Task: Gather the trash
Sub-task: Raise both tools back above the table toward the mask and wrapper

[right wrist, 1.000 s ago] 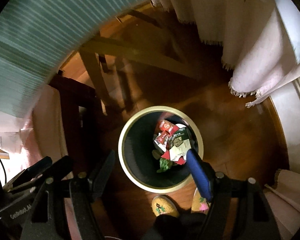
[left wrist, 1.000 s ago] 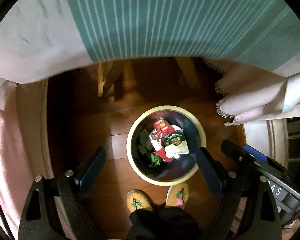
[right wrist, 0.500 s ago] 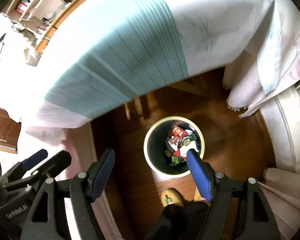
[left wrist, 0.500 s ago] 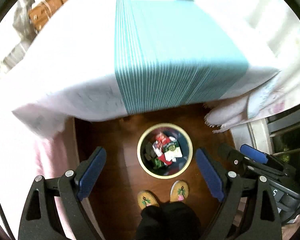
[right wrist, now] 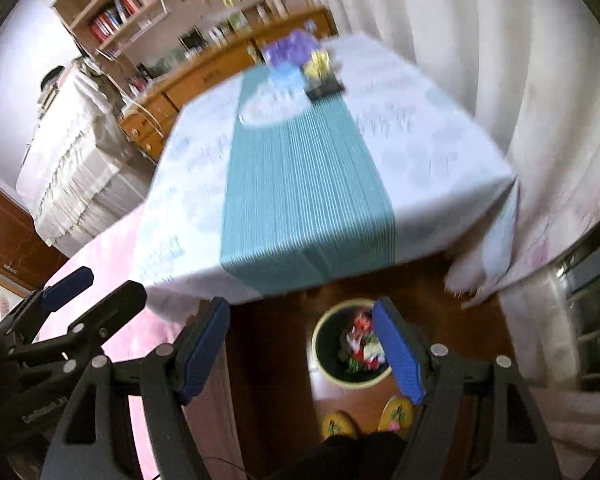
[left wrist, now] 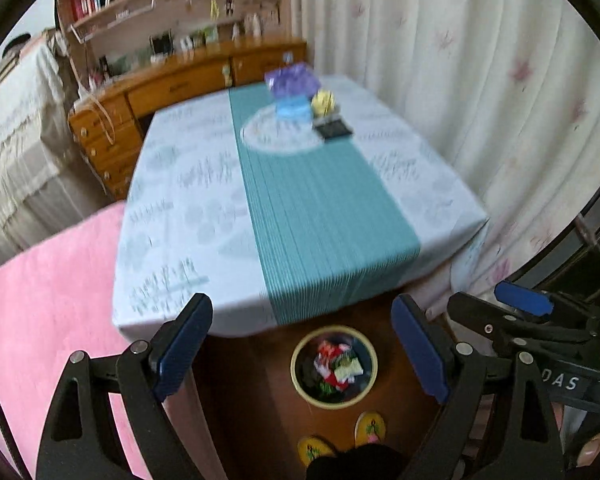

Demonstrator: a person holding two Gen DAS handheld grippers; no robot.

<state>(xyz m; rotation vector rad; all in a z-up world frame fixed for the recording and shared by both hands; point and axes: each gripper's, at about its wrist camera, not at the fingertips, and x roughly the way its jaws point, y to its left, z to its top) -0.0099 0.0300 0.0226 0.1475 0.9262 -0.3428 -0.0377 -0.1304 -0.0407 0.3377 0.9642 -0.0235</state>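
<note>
Both pairs of tongs were held wide open with nothing between the pads, the left tongs (left wrist: 302, 350) and the right tongs (right wrist: 302, 350) alike, which suited hands freed of a load and ready for the next piece. The bin (left wrist: 334, 365) was set on the wooden floor just off the near edge of the surface (left wrist: 172, 208), at about 6 o'clock from its centre, where it could be reached from a standing position; wrappers (left wrist: 337, 364) were seen lying inside it. A small cluster of items (left wrist: 306, 100) was left at the far end of the surface, toward 12 o'clock, probably the trash yet to be collected, though blur kept them from being identified. The bin's whole rim was shown in the left view, while it was partly hidden by a pad in the right. Only in the right view was the window frame (right wrist: 592, 304) at 3 o'clock revealed.
</note>
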